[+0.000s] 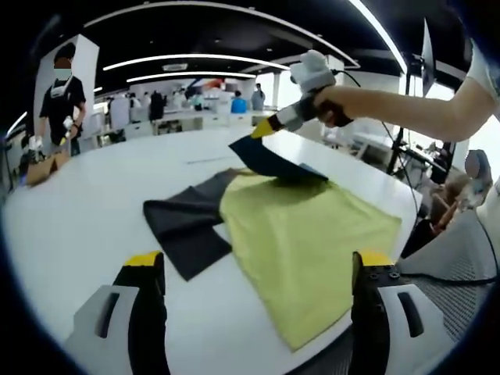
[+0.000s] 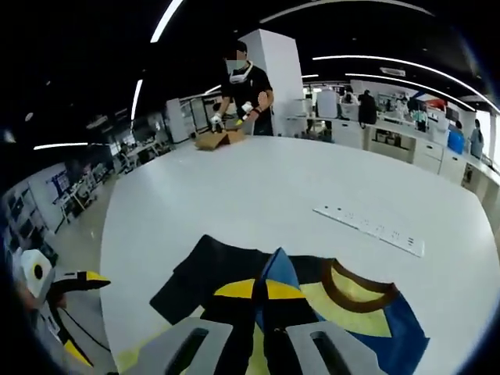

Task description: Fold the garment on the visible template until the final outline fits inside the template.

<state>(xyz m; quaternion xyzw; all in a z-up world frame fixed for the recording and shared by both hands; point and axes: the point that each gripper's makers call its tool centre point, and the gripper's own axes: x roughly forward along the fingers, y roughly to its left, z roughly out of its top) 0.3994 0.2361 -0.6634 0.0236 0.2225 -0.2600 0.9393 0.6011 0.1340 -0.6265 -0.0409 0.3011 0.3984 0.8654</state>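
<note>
The garment (image 1: 305,234), a yellow-green shirt with dark sleeves and a dark blue part near the collar, lies spread on the white tabletop (image 1: 94,211), its hem reaching toward the near edge between the jaws of your left gripper (image 1: 258,312). Your right gripper (image 2: 260,308) has its jaws pinched together on a blue fold of the fabric near the brown collar band (image 2: 351,289), and in the left gripper view that fold is lifted clear of the tabletop at the far end of the shirt.

Carry that raised part low and straight over the body, so the fold line stays even and the cloth beneath does not drag. Your left gripper stands with its jaws apart, holding nothing; you would do well to press it on the near part of the shirt while the right one travels. I cannot make out a template outline, so judge the fold against the shirt's own edges. Lay the fabric flat before you let go.
</note>
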